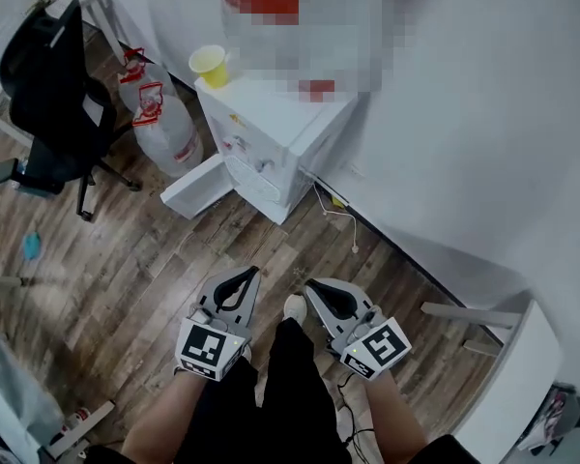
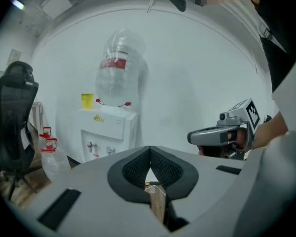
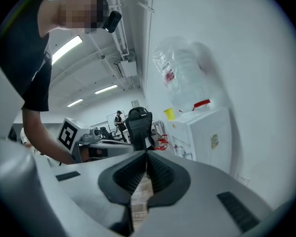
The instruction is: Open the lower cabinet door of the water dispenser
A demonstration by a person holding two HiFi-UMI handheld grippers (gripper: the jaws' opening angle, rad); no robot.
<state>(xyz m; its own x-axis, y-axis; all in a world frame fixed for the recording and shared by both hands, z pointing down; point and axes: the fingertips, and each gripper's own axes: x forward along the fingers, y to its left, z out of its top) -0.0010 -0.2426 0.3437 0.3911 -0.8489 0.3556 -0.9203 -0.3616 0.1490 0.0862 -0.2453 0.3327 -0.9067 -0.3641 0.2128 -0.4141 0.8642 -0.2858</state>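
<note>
The white lower cabinet door (image 1: 195, 187) stands swung out at eight o'clock of the white box-shaped water dispenser (image 1: 280, 129), against the wall at our twelve o'clock. We judge the job done, so our left tongs (image 1: 243, 276) and right tongs (image 1: 314, 286) hang closed and empty by our legs, well apart from it.

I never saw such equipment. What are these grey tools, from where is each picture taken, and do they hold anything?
A person stands on a wooden floor with a left hand-held gripper and a right hand-held gripper, one in each hand. The head view looks down from the person's head; the two gripper views come from cameras riding on the tools. Both pairs of jaws are shut and hold nothing. Ahead stands a white water dispenser with a yellow cup on top; its lower door seems swung open. Beside it stand spare bottles and a black chair.
</note>
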